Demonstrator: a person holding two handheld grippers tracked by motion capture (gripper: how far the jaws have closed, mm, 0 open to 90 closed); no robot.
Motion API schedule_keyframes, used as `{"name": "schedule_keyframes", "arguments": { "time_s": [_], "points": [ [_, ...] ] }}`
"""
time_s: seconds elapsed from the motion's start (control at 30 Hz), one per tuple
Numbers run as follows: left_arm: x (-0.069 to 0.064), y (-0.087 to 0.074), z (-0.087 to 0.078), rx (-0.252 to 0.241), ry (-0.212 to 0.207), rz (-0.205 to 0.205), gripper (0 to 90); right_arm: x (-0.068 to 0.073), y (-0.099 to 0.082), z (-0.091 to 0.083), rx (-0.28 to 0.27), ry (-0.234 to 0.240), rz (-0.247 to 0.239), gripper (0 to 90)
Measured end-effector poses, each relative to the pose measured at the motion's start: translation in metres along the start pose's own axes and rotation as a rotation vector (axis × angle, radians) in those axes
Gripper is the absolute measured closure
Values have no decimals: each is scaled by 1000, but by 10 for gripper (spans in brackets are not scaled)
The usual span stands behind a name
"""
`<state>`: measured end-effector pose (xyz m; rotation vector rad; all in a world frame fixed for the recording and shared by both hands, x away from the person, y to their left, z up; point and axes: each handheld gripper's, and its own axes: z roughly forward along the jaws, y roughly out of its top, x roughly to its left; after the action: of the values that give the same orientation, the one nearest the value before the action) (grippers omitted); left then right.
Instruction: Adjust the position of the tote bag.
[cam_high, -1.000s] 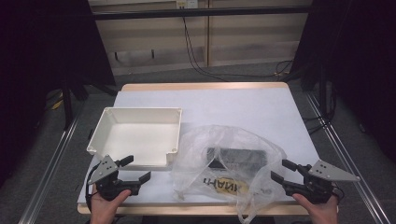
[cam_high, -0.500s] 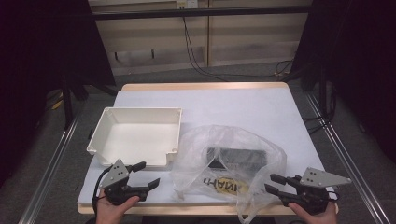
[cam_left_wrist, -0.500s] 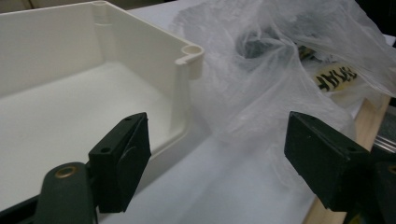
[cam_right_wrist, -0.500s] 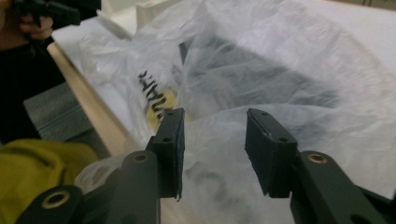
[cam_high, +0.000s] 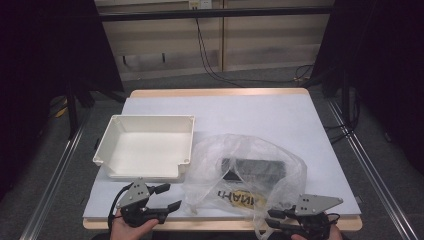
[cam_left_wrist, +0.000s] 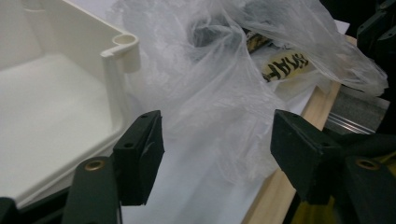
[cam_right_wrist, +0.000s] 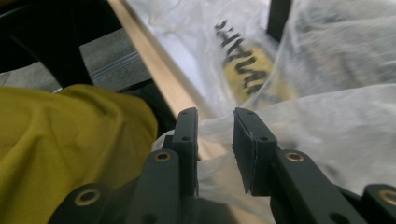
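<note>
From above, one white tray sits open on the table with nothing in it. Beside it lies one clear bag, crumpled, with one dark block inside and a yellow label showing through the film. Two grippers work at the near edge. The left gripper points toward the bag's near left edge, its jaws part open and just short of the film. The right gripper sits at the bag's near right corner, where the film hangs over the table edge.

In the left gripper view, the jaws have just been closing and stand fairly wide, with bag film ahead of them and reaching between the tips; neither pad presses on it. The tray's corner rises just beyond the left jaw.

In the right gripper view, the jaws have just been closing to a narrow gap. A fold of the bag lies between and past the pads; whether they pinch it I cannot tell. The label lies straight ahead, a yellow sleeve to the side.
</note>
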<state>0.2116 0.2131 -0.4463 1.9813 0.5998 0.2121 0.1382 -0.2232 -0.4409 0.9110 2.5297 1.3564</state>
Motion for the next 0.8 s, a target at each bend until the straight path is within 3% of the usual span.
{"name": "schedule_keyframes", "arguments": {
  "time_s": [0.1, 0.33, 0.5, 0.8],
  "points": [
    [-5, 0, 4, 18, -19, 9, 386, 3, -3, 4, 33, 8, -8, 702],
    [-15, 2, 16, 57, -72, 41, 389, -1, -4, 17, 111, 0, -11, 565],
    [-21, 3, 27, 83, -106, 55, 380, -5, -4, 25, 117, 8, 0, 472],
    [-19, 1, 39, 141, -119, 53, 359, 0, 0, 46, 137, 57, -10, 383]
  ]
}}
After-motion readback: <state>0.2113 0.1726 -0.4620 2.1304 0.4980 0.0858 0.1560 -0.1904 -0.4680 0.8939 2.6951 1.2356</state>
